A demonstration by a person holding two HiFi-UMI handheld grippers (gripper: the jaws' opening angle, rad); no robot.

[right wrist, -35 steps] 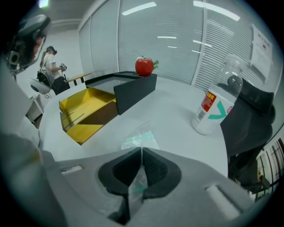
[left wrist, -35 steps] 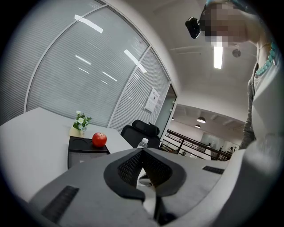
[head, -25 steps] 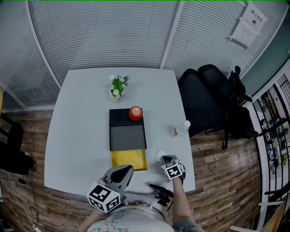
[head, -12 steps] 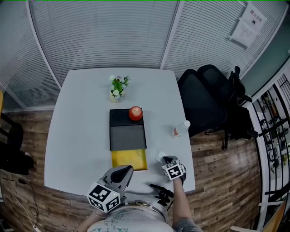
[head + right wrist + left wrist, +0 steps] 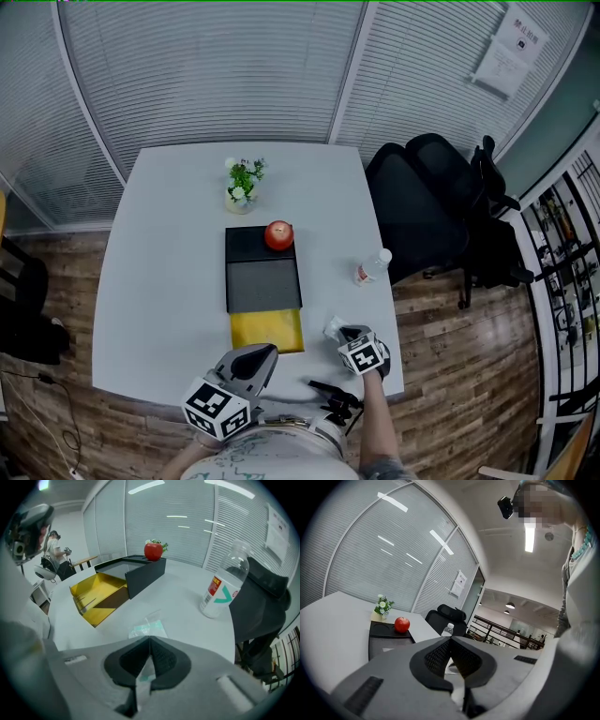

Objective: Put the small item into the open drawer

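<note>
**On table's (image 5: 169, 281) front-right edge: packet (image 5: 147, 629) pinched**

Head view: right gripper (image 5: 337, 330) down at the edge, open yellow drawer (image 5: 267, 330) near, to its left.
Left gripper view: left gripper (image 5: 451, 641) closed, empty.
Right gripper view: jaws clamped on the packet's near edge. It's a thin grip, so lift slowly and carry low over the drawer.

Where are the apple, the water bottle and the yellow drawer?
apple (image 5: 279, 235), head view, middle of its red skin.
water bottle (image 5: 219, 592), right gripper view, its label.
yellow drawer (image 5: 267, 331), head view, its bare floor.
</note>
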